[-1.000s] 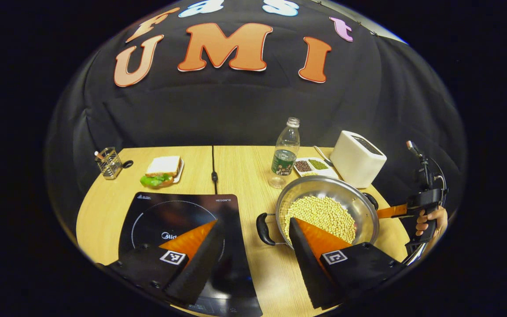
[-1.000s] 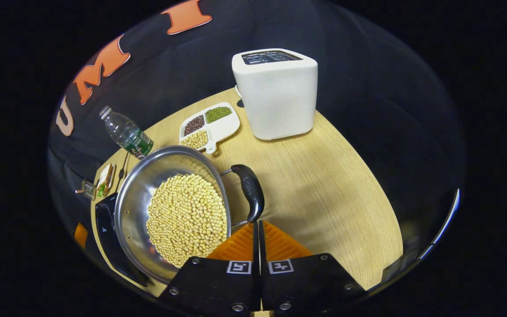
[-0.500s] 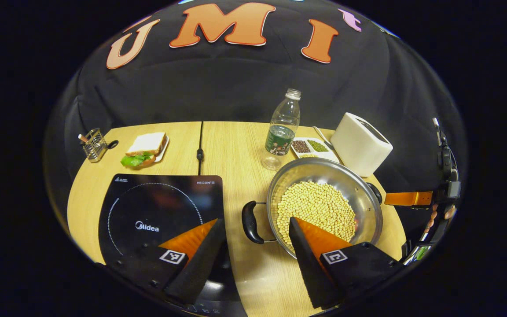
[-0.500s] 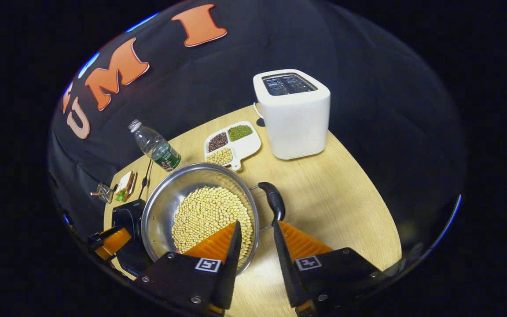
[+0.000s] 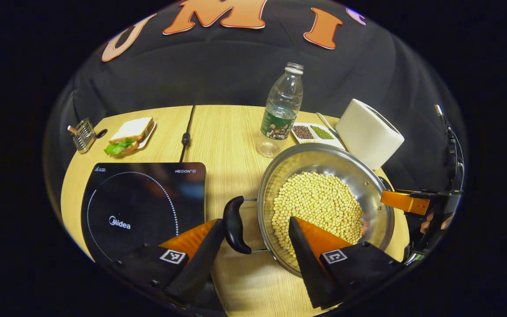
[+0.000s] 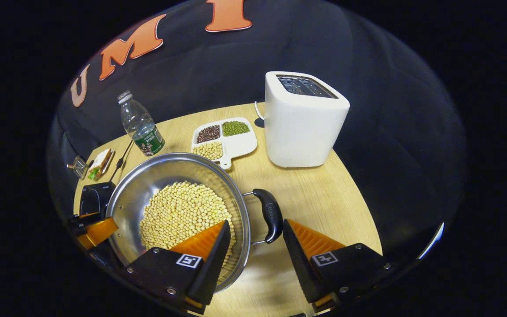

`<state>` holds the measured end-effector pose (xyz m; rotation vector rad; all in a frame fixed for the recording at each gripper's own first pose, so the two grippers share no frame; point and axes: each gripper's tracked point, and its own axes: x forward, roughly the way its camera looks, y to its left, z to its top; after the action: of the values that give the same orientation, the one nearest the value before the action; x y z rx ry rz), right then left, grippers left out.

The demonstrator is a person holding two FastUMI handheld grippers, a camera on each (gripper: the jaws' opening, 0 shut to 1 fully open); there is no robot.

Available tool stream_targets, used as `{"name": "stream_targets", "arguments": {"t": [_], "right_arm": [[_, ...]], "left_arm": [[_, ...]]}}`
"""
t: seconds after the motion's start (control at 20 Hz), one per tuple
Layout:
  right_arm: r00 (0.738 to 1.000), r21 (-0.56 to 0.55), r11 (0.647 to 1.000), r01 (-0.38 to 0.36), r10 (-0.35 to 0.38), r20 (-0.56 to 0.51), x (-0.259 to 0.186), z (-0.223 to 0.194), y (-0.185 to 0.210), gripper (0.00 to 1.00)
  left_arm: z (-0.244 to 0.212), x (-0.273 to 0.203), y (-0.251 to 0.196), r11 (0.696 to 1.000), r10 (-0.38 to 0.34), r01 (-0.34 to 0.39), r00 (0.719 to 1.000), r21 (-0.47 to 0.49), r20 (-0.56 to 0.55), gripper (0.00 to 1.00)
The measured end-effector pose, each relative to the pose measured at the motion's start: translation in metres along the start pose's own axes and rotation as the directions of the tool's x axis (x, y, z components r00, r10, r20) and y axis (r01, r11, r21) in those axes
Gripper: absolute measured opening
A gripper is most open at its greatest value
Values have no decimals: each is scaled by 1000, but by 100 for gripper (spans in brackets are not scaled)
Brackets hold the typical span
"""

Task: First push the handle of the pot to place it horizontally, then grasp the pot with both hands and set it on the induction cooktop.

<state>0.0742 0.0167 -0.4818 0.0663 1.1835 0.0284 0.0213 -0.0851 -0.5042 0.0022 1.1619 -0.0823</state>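
A steel pot [image 5: 370, 180] full of yellow beans [image 5: 319, 207] stands on the wooden table, right of the black induction cooktop [image 5: 139, 202]. My left gripper [image 5: 255, 226] is open, its fingers on either side of the pot's black left handle [image 5: 234, 224]. In the right gripper view the same pot [image 6: 148, 176] sits left of centre, and my right gripper [image 6: 255, 229] is open around the black right handle [image 6: 270, 215]. The left gripper [image 6: 93, 229] shows at the pot's far side; the right gripper [image 5: 405, 202], with a hand behind it, shows at the pot's right.
A white toaster [image 6: 302, 119], a divided dish of beans [image 6: 227, 138] and a water bottle [image 5: 282, 110] stand behind the pot. A sandwich on a plate [image 5: 128, 134] and a small wire rack [image 5: 82, 134] sit at the far left. A black cord [image 5: 186, 134] crosses the table.
The right gripper went from shut to open and now brackets the right handle. The left gripper moved right and forward, off the cooktop, so the left handle now lies between its fingers.
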Motion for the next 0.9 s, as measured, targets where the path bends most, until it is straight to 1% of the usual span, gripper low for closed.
{"name": "stream_targets", "arguments": {"t": [0.1, 0.2, 0.3, 0.4, 0.5, 0.65, 0.75, 0.9], "right_arm": [[1000, -17, 1000, -5, 5, 4, 7, 0, -1, 76], [1000, -13, 1000, 4, -4, 0, 15, -2, -4, 76], [1000, -11, 1000, 3, -3, -2, 22, -4, -3, 77], [1000, -15, 1000, 3, -3, -4, 28, -6, -2, 76], [1000, -5, 1000, 1, -1, -25, 34, -13, -3, 77], [999, 8, 1000, 16, -16, -29, 41, -19, -7, 76], [999, 20, 1000, 9, -8, -33, 44, -24, -4, 76], [1000, 27, 1000, 5, -4, -21, 43, -25, -6, 74]], "left_arm": [[-1, 10, 0, 1000, 19, -19, 1000, 2, 8, 97], [0, 18, 0, 999, 45, -44, 999, -24, 21, 96], [1, 27, 0, 998, 67, -66, 997, -14, 32, 97], [2, 36, 2, 997, 78, -77, 996, -7, 39, 97], [7, 45, -1, 997, 72, -71, 995, -15, 65, 97], [12, 57, -1, 997, 71, -72, 994, 12, 80, 97], [7, 65, 2, 994, 97, -100, 993, 34, 63, 97], [11, 71, 9, 991, 127, -131, 988, 40, 85, 95]]}}
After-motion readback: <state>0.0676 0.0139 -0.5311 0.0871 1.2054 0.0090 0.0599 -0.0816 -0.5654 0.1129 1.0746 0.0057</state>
